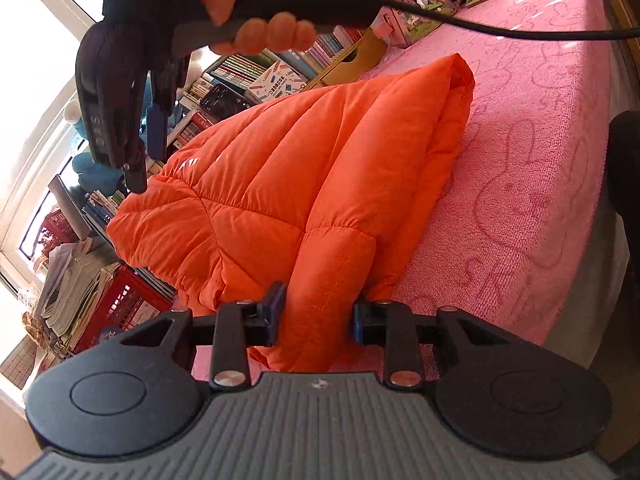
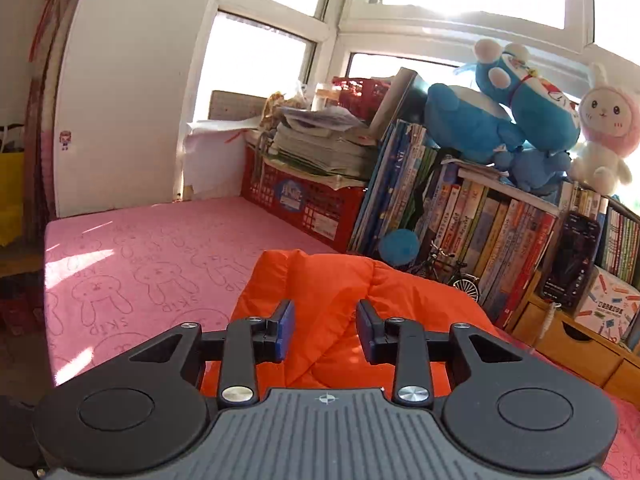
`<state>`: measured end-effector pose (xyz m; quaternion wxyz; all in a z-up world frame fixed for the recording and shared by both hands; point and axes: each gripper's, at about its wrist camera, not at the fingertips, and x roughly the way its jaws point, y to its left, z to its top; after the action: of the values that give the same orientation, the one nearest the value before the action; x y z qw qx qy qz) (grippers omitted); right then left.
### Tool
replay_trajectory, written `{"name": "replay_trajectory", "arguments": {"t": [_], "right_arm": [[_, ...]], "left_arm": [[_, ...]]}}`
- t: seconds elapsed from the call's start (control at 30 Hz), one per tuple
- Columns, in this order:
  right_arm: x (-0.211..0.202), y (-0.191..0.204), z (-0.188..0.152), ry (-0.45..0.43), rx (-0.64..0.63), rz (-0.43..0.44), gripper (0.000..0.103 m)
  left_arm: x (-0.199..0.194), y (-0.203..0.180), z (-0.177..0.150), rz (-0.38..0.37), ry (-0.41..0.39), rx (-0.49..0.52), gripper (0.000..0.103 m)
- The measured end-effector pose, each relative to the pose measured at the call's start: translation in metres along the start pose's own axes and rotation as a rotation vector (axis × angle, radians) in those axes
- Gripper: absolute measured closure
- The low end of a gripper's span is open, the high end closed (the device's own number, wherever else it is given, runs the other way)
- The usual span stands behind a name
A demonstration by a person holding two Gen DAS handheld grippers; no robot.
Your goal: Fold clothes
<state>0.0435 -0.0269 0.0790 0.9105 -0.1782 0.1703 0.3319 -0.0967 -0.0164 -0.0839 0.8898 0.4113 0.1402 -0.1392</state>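
- A pink bed cover (image 2: 132, 256) printed with rabbit outlines and lettering spreads across the whole work surface, with patches of sunlight on it.
- An orange quilted jacket (image 1: 288, 184) lies folded on that cover, near the edge that borders the bookshelf (image 2: 492, 240).
- The shelf holds rows of upright books; blue plush toys (image 2: 508, 120) and a pink-and-white rabbit plush (image 2: 604, 128) sit on top.
- A red crate (image 2: 308, 204) stacked with papers stands beside the shelf under bright windows (image 2: 256, 64).
- The left gripper (image 1: 318, 312) has its jaws parted, a lobe of the jacket's near edge lying between the blue pads; whether they touch the cloth is unclear.
- The right gripper (image 2: 325, 328) hangs above the jacket with jaws apart, holding nothing.
- In the left view a hand (image 1: 256, 16) grips the right tool's handle.
- Glare washes out the windows; book titles are unreadable.
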Motion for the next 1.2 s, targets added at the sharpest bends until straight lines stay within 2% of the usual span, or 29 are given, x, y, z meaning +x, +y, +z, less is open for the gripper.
{"name": "replay_trajectory", "arguments": {"t": [0.2,0.33,0.47,0.57,0.73,0.87,0.97,1.03,1.17,1.2], "right_arm": [[0.081,0.016,-0.001,0.132,-0.038,0.004,0.073],[0.101,0.015,-0.025,0.182,-0.04,0.011,0.073],[0.109,0.011,-0.038,0.195,-0.017,0.033,0.073],[0.117,0.011,-0.048,0.198,-0.013,0.048,0.073],[0.127,0.017,-0.057,0.183,-0.04,0.027,0.074],[0.124,0.021,-0.058,0.163,-0.061,0.008,0.074],[0.122,0.022,-0.057,0.15,-0.067,0.002,0.074],[0.118,0.022,-0.057,0.131,-0.068,-0.001,0.074],[0.108,0.011,-0.057,0.082,-0.001,0.05,0.072],[0.106,0.007,-0.057,0.07,0.023,0.07,0.071]], "left_arm": [[-0.001,0.001,-0.003,0.012,-0.017,-0.048,0.074],[-0.003,0.001,-0.005,0.017,-0.026,-0.067,0.074],[-0.005,0.002,-0.005,0.015,-0.032,-0.077,0.074],[-0.01,0.007,-0.007,-0.005,-0.035,-0.105,0.074],[-0.018,0.017,-0.01,-0.04,-0.04,-0.151,0.074],[-0.024,0.024,-0.012,-0.068,-0.044,-0.188,0.069],[-0.04,0.036,-0.023,-0.075,-0.013,-0.199,0.067],[-0.052,0.044,-0.032,-0.079,0.01,-0.206,0.061],[-0.061,0.072,-0.037,-0.049,0.025,-0.27,0.057],[-0.058,0.083,-0.034,-0.042,0.008,-0.321,0.055]]}}
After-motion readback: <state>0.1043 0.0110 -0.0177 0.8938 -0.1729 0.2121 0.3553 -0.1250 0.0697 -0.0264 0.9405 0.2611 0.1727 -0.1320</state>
